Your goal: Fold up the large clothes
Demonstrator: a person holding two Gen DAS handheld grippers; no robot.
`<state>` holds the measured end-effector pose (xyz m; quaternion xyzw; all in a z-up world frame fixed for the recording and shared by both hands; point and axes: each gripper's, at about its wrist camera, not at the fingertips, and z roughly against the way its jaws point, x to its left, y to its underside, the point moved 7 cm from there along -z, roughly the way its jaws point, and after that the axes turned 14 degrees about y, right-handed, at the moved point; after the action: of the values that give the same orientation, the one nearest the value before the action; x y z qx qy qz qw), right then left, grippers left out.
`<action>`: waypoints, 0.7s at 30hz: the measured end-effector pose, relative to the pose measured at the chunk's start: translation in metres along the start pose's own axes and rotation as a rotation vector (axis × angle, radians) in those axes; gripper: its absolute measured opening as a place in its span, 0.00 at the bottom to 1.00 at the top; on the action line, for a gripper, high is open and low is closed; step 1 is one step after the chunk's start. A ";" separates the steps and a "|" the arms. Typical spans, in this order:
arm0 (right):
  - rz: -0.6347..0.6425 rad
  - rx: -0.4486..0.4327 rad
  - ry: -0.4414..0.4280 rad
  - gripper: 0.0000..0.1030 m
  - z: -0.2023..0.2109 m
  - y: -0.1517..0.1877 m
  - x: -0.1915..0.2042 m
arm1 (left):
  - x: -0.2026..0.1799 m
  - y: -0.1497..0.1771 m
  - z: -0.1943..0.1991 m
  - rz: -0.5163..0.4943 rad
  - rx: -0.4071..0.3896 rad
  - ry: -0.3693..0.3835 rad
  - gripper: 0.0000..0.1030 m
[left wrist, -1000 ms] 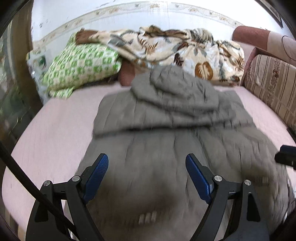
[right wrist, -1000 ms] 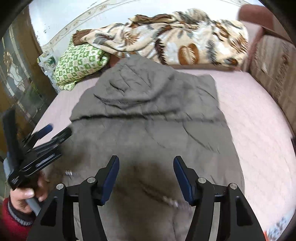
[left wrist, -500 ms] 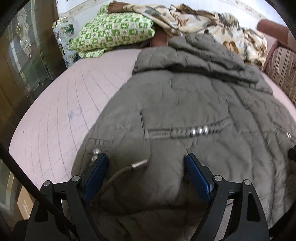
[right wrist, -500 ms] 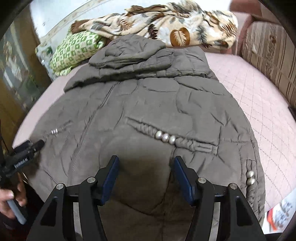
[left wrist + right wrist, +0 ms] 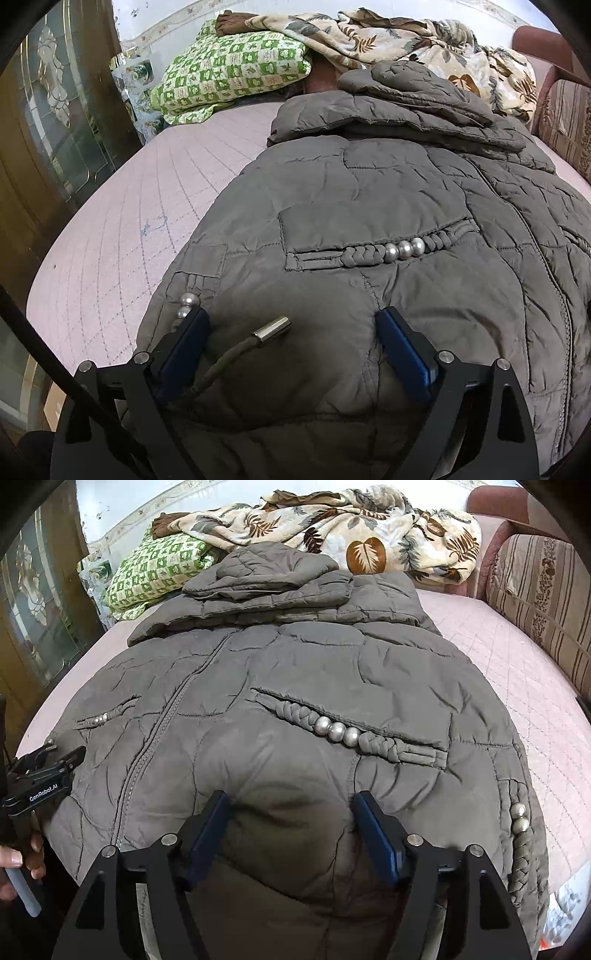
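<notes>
A large grey-brown quilted hooded jacket [image 5: 369, 192] lies front up on a pink quilted bed [image 5: 122, 229], hood at the far end; it also fills the right wrist view [image 5: 295, 672]. My left gripper [image 5: 291, 325] is open low over the jacket's near left hem, a drawstring with a metal tip [image 5: 271, 328] between its fingers. My right gripper [image 5: 291, 805] is open low over the near right hem. The left gripper also shows at the left edge of the right wrist view [image 5: 62, 758], at the hem corner.
A green checked pillow [image 5: 229, 77] and a leaf-print blanket [image 5: 332, 531] lie at the bed's far end. A striped sofa cushion [image 5: 535, 602] borders the right side. A wooden glass-panelled door [image 5: 55, 129] stands at the left. Bare pink bed surface [image 5: 535, 709] lies right of the jacket.
Both grippers have dropped down and come close to the jacket's near hem. The left one shifted left to the hem corner, where the drawstring now lies between its fingers.
</notes>
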<state>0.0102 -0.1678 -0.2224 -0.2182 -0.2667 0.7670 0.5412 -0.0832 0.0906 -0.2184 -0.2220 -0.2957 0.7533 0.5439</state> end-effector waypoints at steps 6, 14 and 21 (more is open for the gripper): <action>0.000 -0.014 -0.006 0.76 -0.001 0.001 0.001 | 0.000 0.007 0.005 0.000 -0.064 -0.007 0.90; 0.030 -0.042 -0.006 0.82 -0.001 0.003 0.006 | 0.001 0.010 0.004 0.005 -0.109 -0.015 0.91; 0.037 -0.060 -0.011 0.82 -0.001 0.004 0.007 | 0.003 0.009 0.003 0.014 -0.109 -0.003 0.93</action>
<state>0.0057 -0.1623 -0.2259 -0.2349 -0.2884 0.7697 0.5188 -0.0926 0.0909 -0.2228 -0.2523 -0.3358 0.7402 0.5251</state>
